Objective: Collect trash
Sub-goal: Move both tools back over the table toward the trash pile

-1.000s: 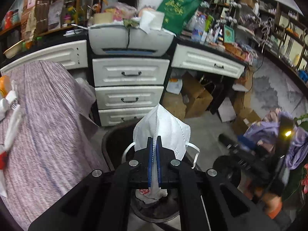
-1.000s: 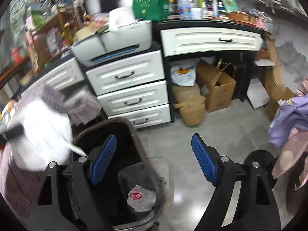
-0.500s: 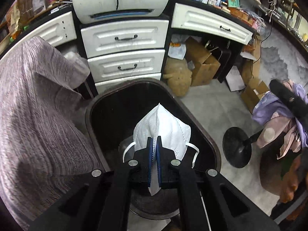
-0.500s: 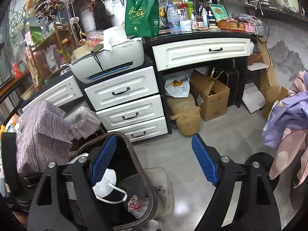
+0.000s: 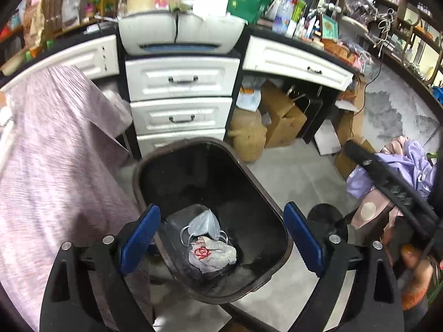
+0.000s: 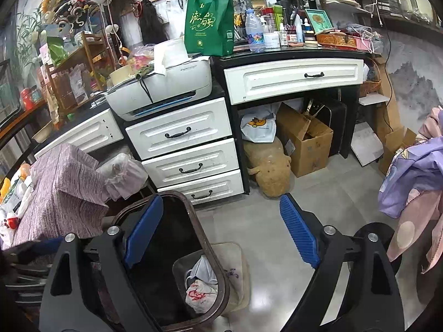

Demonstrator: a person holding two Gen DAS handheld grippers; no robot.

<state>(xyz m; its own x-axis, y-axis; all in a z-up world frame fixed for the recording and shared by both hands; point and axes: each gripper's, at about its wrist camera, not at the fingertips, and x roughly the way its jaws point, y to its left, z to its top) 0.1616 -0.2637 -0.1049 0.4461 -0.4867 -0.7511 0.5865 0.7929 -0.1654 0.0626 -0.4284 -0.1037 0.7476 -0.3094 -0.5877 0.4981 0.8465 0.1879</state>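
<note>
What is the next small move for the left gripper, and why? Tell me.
Probably lift the left gripper away from the trash bin: its jaws stand open and empty, and the face mask already lies inside beside a crumpled bag.

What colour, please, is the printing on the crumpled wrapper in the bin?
Red, on the white wrapper; clearest from the left wrist.

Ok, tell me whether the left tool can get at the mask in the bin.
Probably yes: the left tool is open above the bin, whose mouth is uncovered, and the mask lies on top.
</note>
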